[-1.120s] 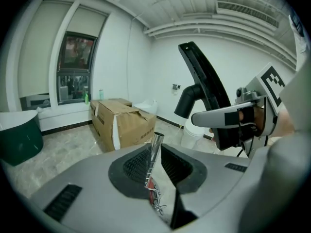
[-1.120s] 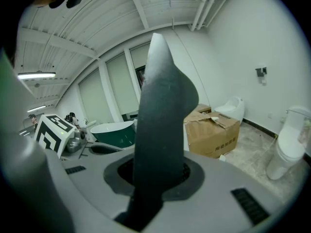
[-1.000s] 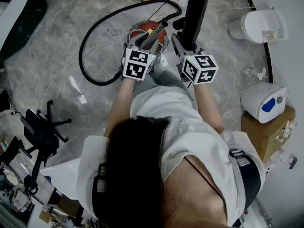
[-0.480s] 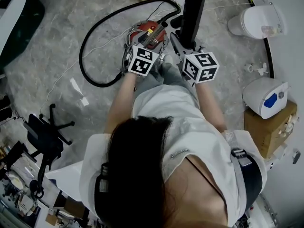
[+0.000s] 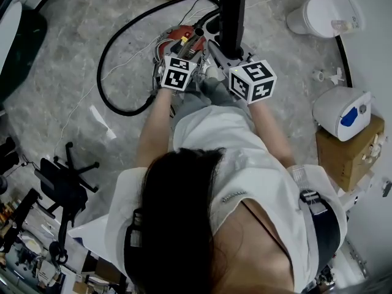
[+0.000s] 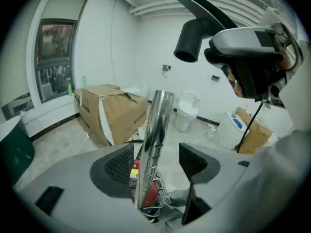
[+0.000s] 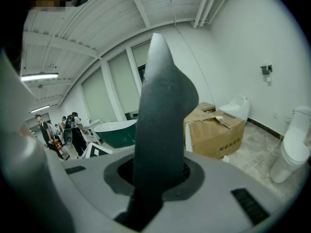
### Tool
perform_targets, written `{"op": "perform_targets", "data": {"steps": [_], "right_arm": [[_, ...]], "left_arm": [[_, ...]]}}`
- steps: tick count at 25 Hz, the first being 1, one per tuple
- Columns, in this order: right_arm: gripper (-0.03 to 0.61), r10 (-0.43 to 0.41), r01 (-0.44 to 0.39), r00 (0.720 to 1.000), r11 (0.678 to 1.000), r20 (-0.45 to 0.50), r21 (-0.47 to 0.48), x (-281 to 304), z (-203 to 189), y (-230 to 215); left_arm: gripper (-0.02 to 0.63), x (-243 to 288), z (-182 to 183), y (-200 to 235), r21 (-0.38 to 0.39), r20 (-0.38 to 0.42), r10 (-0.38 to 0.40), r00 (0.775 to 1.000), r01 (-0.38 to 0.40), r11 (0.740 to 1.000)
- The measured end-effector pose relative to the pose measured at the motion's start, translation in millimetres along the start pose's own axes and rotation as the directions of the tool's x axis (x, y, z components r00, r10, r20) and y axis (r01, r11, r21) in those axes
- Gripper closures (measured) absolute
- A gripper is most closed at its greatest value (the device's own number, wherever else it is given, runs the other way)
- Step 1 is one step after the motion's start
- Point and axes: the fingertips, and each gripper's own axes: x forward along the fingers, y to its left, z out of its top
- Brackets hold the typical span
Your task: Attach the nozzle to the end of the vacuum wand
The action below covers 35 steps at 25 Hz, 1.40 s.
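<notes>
The chrome vacuum wand (image 6: 158,130) rises upright between the pads of my left gripper (image 6: 155,161). Its jaws are opening: the wand stands close to the left pad and a gap shows at the right pad. My right gripper (image 7: 155,171) is shut on the black nozzle (image 7: 163,130), which stands tall out of its jaws. In the left gripper view the nozzle's round socket (image 6: 188,41) hangs above and to the right of the wand's top, apart from it. From the head view, both grippers (image 5: 184,52) (image 5: 223,52) are over the red vacuum body (image 5: 184,37), with the nozzle (image 5: 231,17) at the right.
The black hose (image 5: 107,60) loops on the floor to the left. A cardboard box (image 6: 109,113) and a toilet (image 6: 187,111) stand beyond the wand. A white appliance (image 5: 340,112) sits on a box (image 5: 349,158) at the right, an office chair (image 5: 61,182) at the lower left.
My left gripper has sunk along the wand toward the red vacuum body. The right gripper and the nozzle have shifted slightly left and up in the picture.
</notes>
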Motion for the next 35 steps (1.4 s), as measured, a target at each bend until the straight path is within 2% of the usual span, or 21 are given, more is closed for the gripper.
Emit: {"op": "perform_targets", "data": {"steps": [7,13,14,16,18,24,35], "right_arm": [[0.486,0.017,-0.016,0.999,1.0,-0.032,0.014,5,-6,-12],[0.486,0.069,-0.067,0.996,0.997,-0.048,0.045,9,-11,-13],[0.486,0.08,-0.078,0.995,0.996,-0.051,0.052,10,-12,-13],[0.486,0.103,-0.099,0.993,0.993,-0.055,0.065,14,-14,-14],[0.486,0.122,-0.117,0.991,0.991,-0.064,0.067,18,-15,-14],[0.486,0.151,-0.146,0.985,0.987,-0.083,0.068,23,-17,-16],[0.486,0.23,-0.204,0.964,0.961,-0.13,0.188,45,-35,1]], "left_arm": [[0.325,20,-9,4,0.01,-0.006,-0.007,1.0,0.007,1.0],[0.327,31,-16,4,-0.018,-0.018,-0.007,1.0,0.006,1.0],[0.338,32,-15,4,-0.015,-0.014,0.002,1.0,-0.002,1.0],[0.407,33,-13,8,-0.008,-0.002,0.025,1.0,-0.025,1.0],[0.436,34,-13,10,-0.001,0.003,0.03,1.0,-0.03,1.0],[0.44,33,-11,7,0.011,0.032,0.008,0.999,-0.009,1.0],[0.443,28,-22,17,0.011,0.022,-0.01,1.0,0.009,1.0]]}}
